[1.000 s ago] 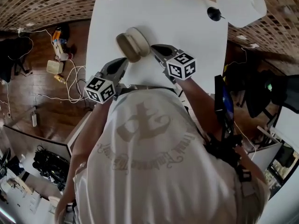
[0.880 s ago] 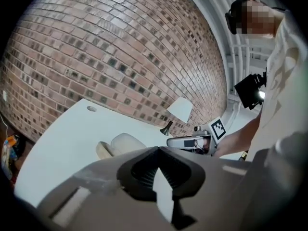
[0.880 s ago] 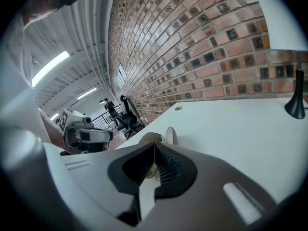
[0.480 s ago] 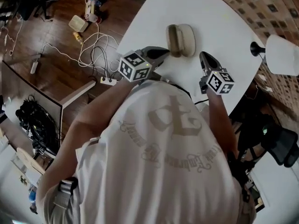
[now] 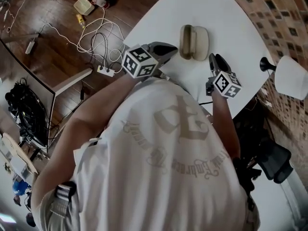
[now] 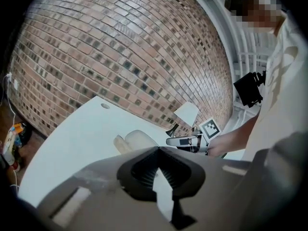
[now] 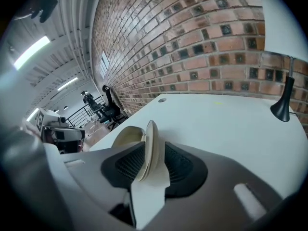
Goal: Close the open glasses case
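My right tongs [image 5: 212,58] have just been spreading, and the lid edge of the glasses case [image 5: 194,43] stands between them ungripped. The case now sits upper right of centre on the table [image 5: 226,18]; a second ago it was upper left. The left tongs [image 5: 169,47] are pressed together, empty. I can't read the shirt lettering [image 5: 178,143].

A brick wall [image 6: 120,57] backs a white table [image 5: 231,32] with a lamp [image 5: 291,76]; cables [image 5: 96,37] cross the wooden floor [image 5: 53,52].

right gripper [image 5: 214,58] jaws just been opening: shut second ago, partly apart now. glasses case [image 5: 194,42] lid edge now sits in gap, pads not squeezing it. tip slid from case's side to near corner, just beside.
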Motion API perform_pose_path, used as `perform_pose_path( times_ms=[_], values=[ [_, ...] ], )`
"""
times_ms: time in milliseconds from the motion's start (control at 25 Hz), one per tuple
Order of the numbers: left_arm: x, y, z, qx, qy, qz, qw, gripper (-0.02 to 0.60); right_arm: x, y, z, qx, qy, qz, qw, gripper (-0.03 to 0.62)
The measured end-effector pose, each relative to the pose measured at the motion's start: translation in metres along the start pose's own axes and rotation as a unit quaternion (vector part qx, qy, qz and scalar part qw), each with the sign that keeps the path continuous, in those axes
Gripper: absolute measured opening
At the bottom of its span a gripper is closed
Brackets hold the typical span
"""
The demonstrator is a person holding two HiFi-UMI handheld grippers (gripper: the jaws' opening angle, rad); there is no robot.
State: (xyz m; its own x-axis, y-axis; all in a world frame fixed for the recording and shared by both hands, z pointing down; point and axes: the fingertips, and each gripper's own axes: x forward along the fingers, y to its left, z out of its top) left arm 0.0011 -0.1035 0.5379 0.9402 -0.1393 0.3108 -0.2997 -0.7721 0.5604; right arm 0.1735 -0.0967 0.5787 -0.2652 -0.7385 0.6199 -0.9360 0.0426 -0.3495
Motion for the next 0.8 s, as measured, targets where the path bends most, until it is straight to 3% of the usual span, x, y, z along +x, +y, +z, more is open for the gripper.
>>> perform_pose_path(
  times_ms=[200, 400, 480, 560, 800],
  values=[
    [-0.006, 0.01, 0.002, -0.009, -0.008, 0.017, 0.9998, 0.006, 0.028, -0.001, -0.014, 0.022, 0.054, 0.03, 0.998, 0.182],
    [-0.016, 0.016, -0.001, -0.019, -0.014, 0.037, 0.999, 0.006, 0.049, 0.006, -0.028, 0.065, 0.086, 0.066, 0.992, 0.187],
    [-0.019, 0.016, 0.0, -0.017, -0.015, 0.042, 0.9989, 0.006, 0.053, 0.007, -0.029, 0.09, 0.087, 0.068, 0.99, 0.172],
    [-0.02, 0.015, -0.001, -0.014, -0.014, 0.044, 0.9988, 0.006, 0.054, 0.002, -0.029, 0.101, 0.088, 0.055, 0.989, 0.1],
    [-0.02, 0.01, -0.004, -0.008, -0.01, 0.041, 0.9991, 0.006, 0.051, -0.009, -0.024, 0.139, 0.075, 0.044, 0.986, 0.097]
  ],
)
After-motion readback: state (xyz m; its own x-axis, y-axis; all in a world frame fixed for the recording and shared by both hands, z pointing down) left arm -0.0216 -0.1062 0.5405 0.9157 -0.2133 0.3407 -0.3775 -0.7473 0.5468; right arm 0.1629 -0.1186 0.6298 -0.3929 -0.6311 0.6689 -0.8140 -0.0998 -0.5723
